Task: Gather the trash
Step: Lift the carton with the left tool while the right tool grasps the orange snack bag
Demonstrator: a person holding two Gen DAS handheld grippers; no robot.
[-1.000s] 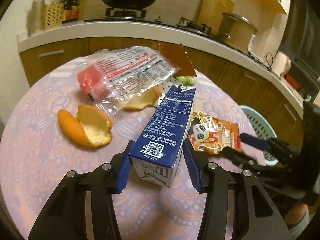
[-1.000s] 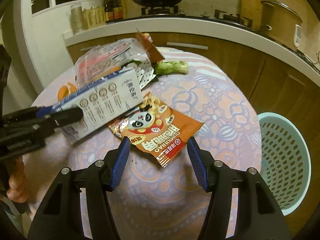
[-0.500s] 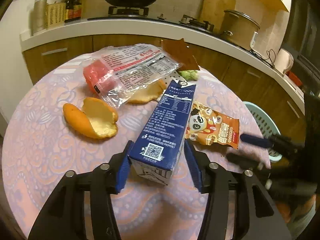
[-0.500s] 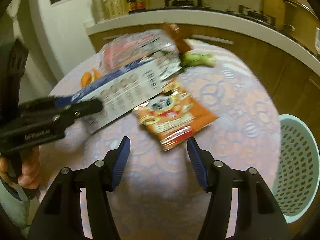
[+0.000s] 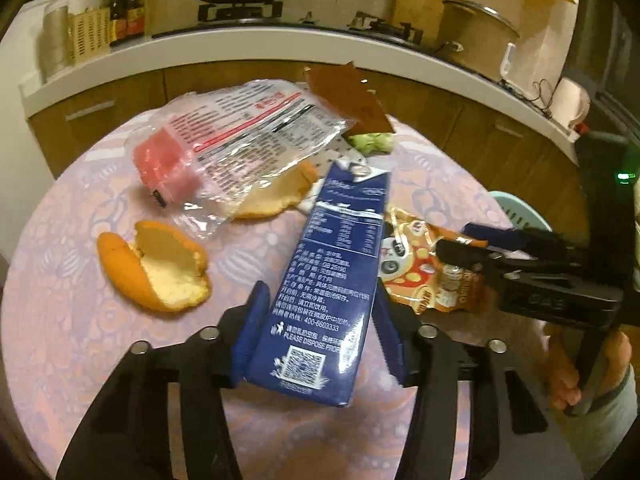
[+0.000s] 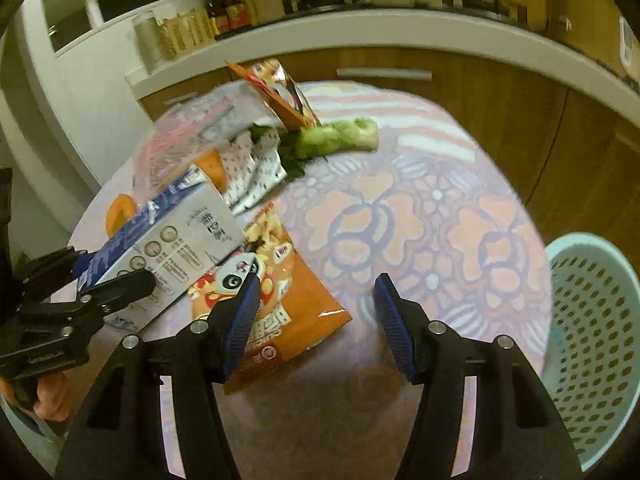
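Left gripper [image 5: 316, 336] jaws closing; right gripper [image 6: 316, 320] jaws spread, angled downward.

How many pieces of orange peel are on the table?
2. One orange peel lies open left of the milk carton. The second peel is partly under the clear plastic bag. More may be hidden there.

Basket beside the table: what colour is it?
Pale mint green, with a perforated wall; the basket shows best in the right wrist view.
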